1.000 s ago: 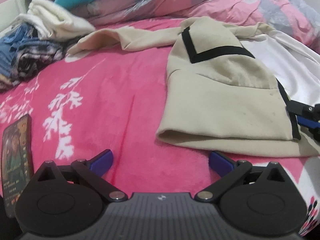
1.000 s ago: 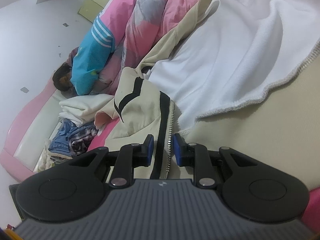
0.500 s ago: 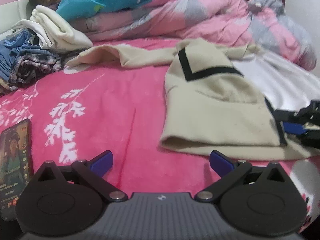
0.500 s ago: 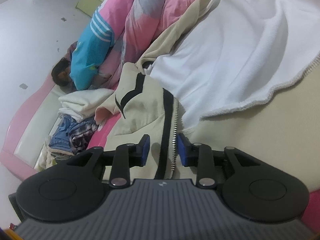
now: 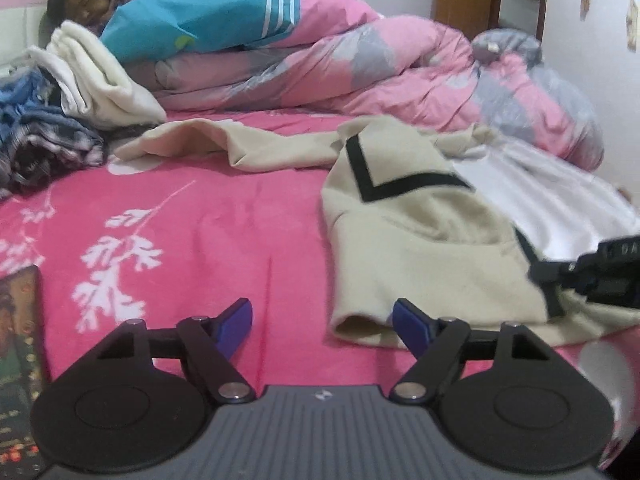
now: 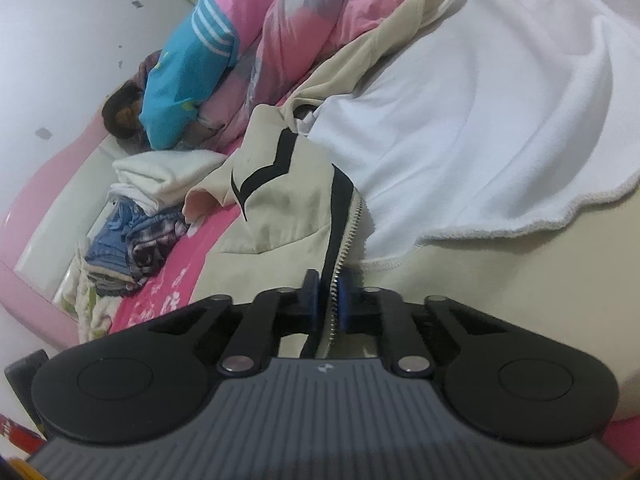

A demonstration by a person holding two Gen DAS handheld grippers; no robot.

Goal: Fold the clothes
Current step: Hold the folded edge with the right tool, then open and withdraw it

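Note:
A cream jacket [image 5: 420, 248] with black stripes and a white fleece lining lies open on the pink bedsheet [image 5: 180, 220]. One sleeve stretches away to the left. My left gripper [image 5: 322, 314] hovers low at the near hem, its jaws closing. The hem's corner lies between them by the right fingertip [image 5: 404, 314], and no pad presses on it. My right gripper [image 6: 328, 292] is shut on the jacket's [image 6: 280, 200] zipper edge, with the black trim and zipper teeth pinched between the pads. It also shows as the right gripper [image 5: 592, 276] at the jacket's right side.
A pile of folded clothes [image 5: 60, 120] sits at the far left. A person in a blue top [image 5: 192, 20] lies at the bed's far side under a pink quilt [image 5: 400, 72]. A phone [image 5: 16, 340] lies at the left edge near my left gripper.
My right gripper's jaws have come together on the zipper edge. My left gripper's jaws have narrowed, and its view has tilted up and drawn closer to the jacket hem.

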